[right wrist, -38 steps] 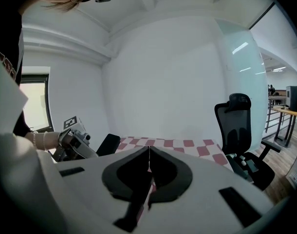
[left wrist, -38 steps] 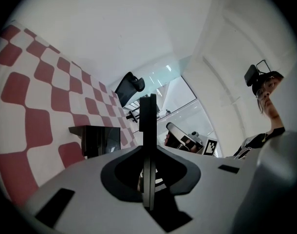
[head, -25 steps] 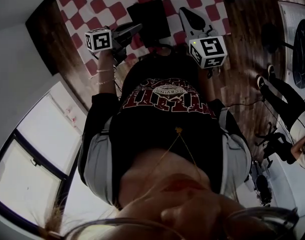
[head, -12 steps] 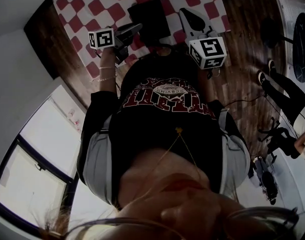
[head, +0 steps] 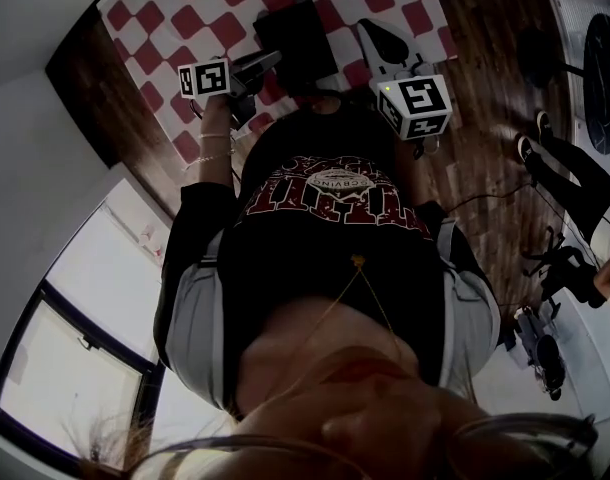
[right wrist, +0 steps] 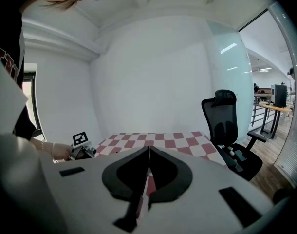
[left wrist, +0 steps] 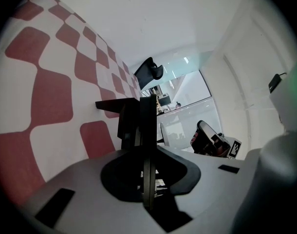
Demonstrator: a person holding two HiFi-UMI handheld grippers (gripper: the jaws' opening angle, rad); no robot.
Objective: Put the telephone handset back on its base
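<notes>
**A:** Left gripper (left wrist: 147,100) — state?

**B:** Jaws pressed flat together, no gap, nothing held between them. The gripper is rolled on its side, so the checked cloth (left wrist: 51,96) fills the left of its view.

**A:** Right gripper (right wrist: 148,151)?

**B:** Same: jaws closed to a thin seam and empty, pointing across the cloth.

**A:** The telephone (head: 297,36)?

**B:** A black block lying on the red-and-white cloth, ahead of the two grippers and between them. The left tips are just beside it, but I cannot tell whether they touch. The handset cannot be told from the base in that dark shape.

**A:** Further out?

**B:** The left gripper's marker cube (head: 205,78) sits over the cloth's near edge. A black office chair (right wrist: 231,130) stands off the table's right side.
</notes>
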